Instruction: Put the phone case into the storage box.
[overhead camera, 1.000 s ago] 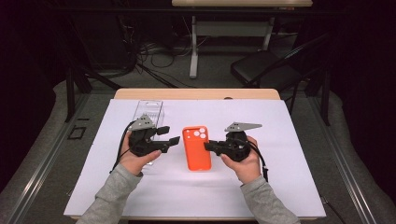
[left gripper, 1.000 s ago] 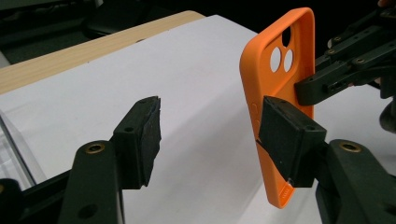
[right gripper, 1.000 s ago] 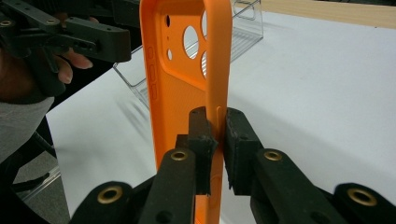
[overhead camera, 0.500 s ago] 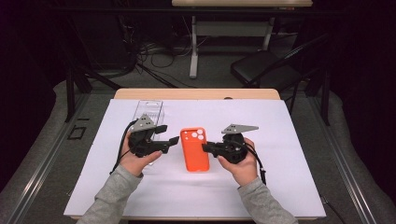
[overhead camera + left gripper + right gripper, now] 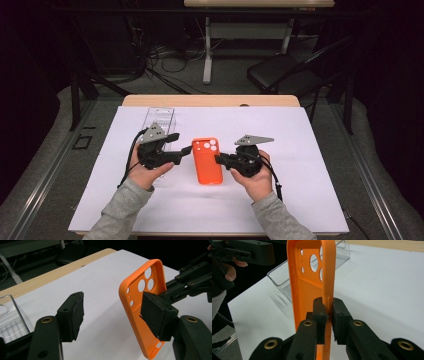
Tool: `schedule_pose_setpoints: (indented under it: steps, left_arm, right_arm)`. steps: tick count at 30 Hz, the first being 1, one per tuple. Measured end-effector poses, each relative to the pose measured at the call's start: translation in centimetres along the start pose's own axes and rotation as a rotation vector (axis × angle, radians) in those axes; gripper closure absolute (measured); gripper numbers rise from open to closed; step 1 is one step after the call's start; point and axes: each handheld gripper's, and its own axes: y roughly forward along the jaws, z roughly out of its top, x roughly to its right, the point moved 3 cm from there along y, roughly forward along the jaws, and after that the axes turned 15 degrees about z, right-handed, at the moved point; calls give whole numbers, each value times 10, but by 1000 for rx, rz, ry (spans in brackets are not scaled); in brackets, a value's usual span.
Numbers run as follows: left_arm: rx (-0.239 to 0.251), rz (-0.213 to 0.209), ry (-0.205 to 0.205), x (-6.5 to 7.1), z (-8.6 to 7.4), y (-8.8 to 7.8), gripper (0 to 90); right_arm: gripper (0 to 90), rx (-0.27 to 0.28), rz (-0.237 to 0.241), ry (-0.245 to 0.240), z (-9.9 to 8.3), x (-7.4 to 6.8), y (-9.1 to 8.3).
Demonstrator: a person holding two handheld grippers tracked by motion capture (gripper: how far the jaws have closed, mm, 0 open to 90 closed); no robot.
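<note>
From the high view, we hold the bright orange, soft-looking phone case with round camera holes (image 5: 208, 161) between our two claws over the white sheet covering the table (image 5: 310, 200). Our right gripper (image 5: 222, 160) has its tips on the case's right long edge, and our left gripper (image 5: 186, 149) has its tips at the upper left corner. A clear, hard plastic case (image 5: 159, 121) lies beyond the left claw, well apart from the orange one.

In the left gripper view, our own two jaws stand apart with bare sheet between them. The orange case (image 5: 142, 302) stands tilted on edge just past the right-hand jaw, outside the gap. Whether that jaw's back touches it we cannot tell. The right claw (image 5: 167, 293) reaches in behind, and the clear case (image 5: 11, 320) sits off to the left.

In the right gripper view, our jaws are clamped on the case's side wall (image 5: 328, 280), one pad inside the shell and one outside, so the case rises straight ahead of them. The clear case (image 5: 307, 277) lies behind it.

We judge the pickup done: the case is lifted and held by one edge. Taking it with the left claw and passing it or setting it down seems left.
</note>
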Motion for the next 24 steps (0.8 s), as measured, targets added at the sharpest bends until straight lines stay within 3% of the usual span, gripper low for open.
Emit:
schedule_pose_setpoints:
  steps: [4, 16, 24]
  left_arm:
    - [-11, 5, 1, 2, -1, 0, 367]
    - [-3, 50, 97, 10, 1, -1, 436]
    - [-23, 59, 133, 15, -1, 1, 532]
  right_arm:
    - [823, -1, -3, 0, -1, -1, 2]
    - [824, -14, -40, -22, -4, -7, 7]
    - [824, -23, -54, -48, -4, -12, 11]
